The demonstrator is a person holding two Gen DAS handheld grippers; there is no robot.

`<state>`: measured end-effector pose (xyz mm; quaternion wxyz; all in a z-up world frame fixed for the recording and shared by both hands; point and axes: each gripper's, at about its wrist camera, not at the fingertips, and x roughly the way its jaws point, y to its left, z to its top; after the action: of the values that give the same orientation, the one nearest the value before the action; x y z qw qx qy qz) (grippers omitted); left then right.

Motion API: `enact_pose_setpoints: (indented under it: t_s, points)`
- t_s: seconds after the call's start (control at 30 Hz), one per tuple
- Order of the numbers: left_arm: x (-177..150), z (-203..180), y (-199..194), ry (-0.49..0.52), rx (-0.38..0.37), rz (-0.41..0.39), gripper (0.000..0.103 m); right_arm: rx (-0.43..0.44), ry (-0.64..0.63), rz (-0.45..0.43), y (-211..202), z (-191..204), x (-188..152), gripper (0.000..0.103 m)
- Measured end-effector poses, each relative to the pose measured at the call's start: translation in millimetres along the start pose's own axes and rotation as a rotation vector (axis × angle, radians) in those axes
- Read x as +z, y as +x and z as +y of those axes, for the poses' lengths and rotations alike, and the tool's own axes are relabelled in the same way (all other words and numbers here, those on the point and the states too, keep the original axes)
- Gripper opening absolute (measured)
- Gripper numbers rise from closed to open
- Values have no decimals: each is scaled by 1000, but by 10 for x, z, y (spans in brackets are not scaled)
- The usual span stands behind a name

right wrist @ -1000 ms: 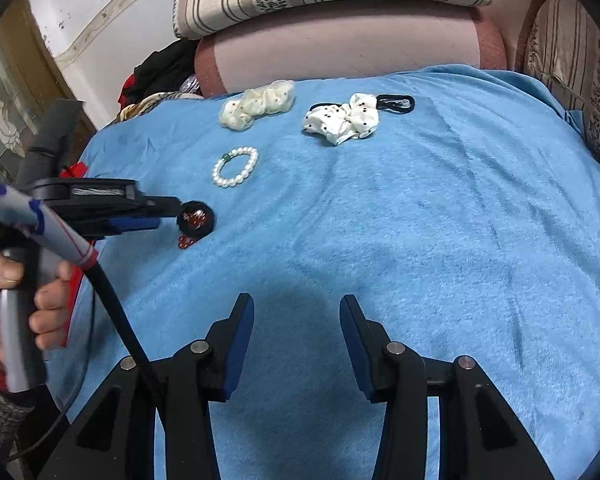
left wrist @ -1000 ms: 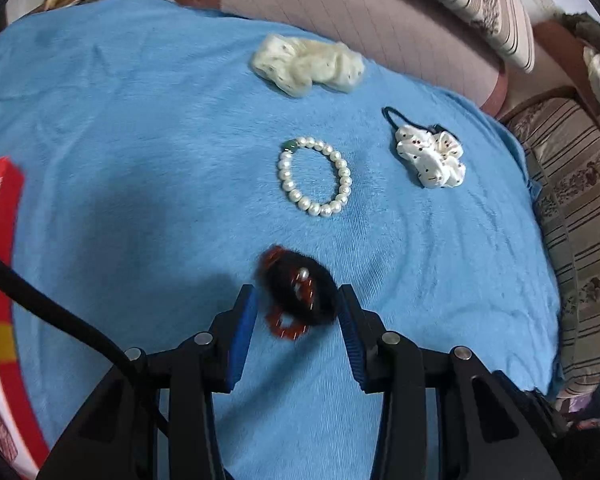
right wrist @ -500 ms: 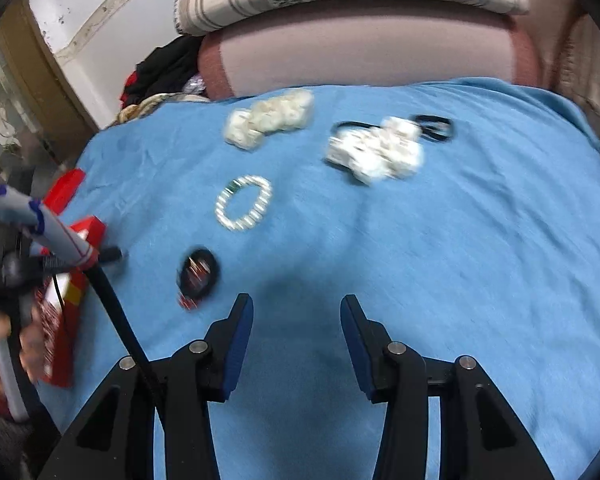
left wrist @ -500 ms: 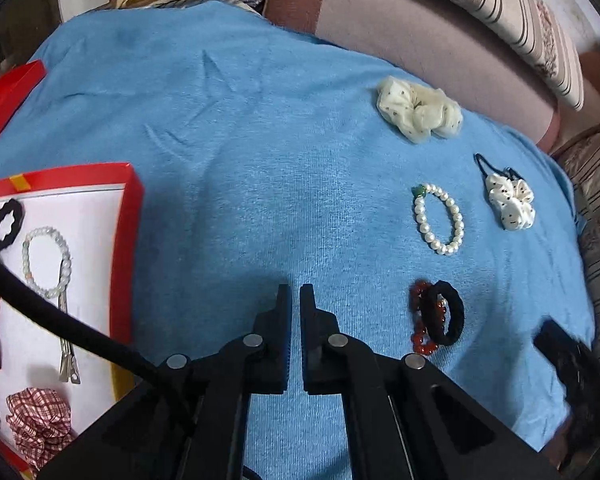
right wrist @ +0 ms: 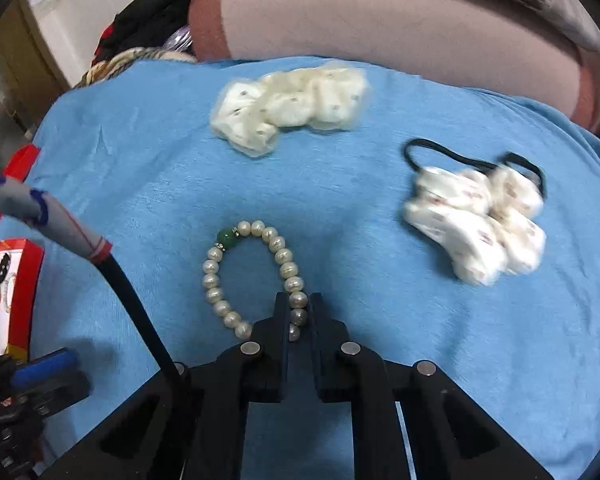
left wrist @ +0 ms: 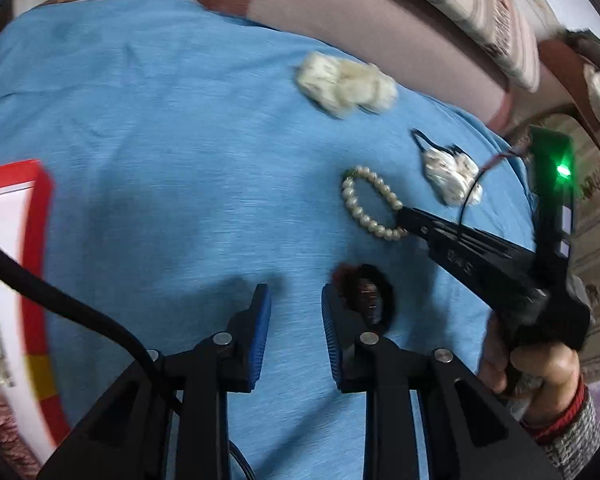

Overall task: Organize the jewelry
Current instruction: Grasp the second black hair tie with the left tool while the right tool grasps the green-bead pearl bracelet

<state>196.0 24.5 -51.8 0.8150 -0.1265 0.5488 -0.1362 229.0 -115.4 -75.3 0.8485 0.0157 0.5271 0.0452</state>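
Observation:
A pearl bracelet [right wrist: 252,276] with one green bead lies on the blue cloth [right wrist: 380,340]. My right gripper [right wrist: 298,312] is shut on its near right side; the left wrist view shows the same grip, the right gripper [left wrist: 404,220] on the bracelet [left wrist: 364,200]. My left gripper [left wrist: 296,304] is open and empty over the cloth. A black hair tie with a red bead bracelet [left wrist: 368,292] lies just right of its right finger. A red-rimmed white tray [left wrist: 8,280] with jewelry sits at the left.
A cream scrunchie [right wrist: 292,108] lies at the back of the cloth. A white patterned scrunchie with a black band [right wrist: 480,216] lies to the right. Sofa cushions [right wrist: 380,20] rise behind the cloth. The tray's end also shows in the right wrist view [right wrist: 8,292].
My right gripper moved forward and closed on the pearl bracelet. My left gripper, shut half a second ago, has opened and swung back toward the black hair tie.

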Motion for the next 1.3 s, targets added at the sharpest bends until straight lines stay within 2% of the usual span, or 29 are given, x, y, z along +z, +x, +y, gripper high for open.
enact_pose_setpoints:
  t_s: [0.1,0.2,0.27,0.3,0.33,0.5,0.67,0.8,0.87,0.93,1.1,1.17,1.3]
  points:
    - [29,-159,186,41,-20,31,25,-46,20,-12,-203,-258,-234,9]
    - [35,-308,356,70,-30,70,24,-27,60,6,-322,-544,-513,9]
    - [31,-369,376,89,-9,73,15,-24,80,18,-405,-656,-689,10]
    - [28,-377,346,88,3,62,14,-20,92,24,-443,-713,-776,10]
    - [33,-369,252,74,10,38,7,-14,108,28,-488,-771,-875,10]
    - [42,-116,-228,-15,25,-53,8,19,168,32,-725,-939,-1258,10]
    - [-167,172,-424,-38,66,-43,8,60,197,28,-884,-985,-1534,10]
    - [-419,266,-494,-32,73,-24,8,76,218,-18,-982,-974,-1576,11]
    - [-495,310,-543,-37,79,-32,9,71,227,-35,-1031,-963,-1551,26]
    - [-495,369,-593,-59,95,-58,9,52,222,-59,-1079,-940,-1509,35]
    - [-352,598,-744,-112,154,-124,15,48,204,-87,-1116,-854,-1453,38]
    - [-331,662,-760,-120,155,-127,20,56,204,-87,-1092,-837,-1437,43]
    - [-310,735,-668,-109,159,-101,29,55,212,-82,-1007,-842,-1389,44]
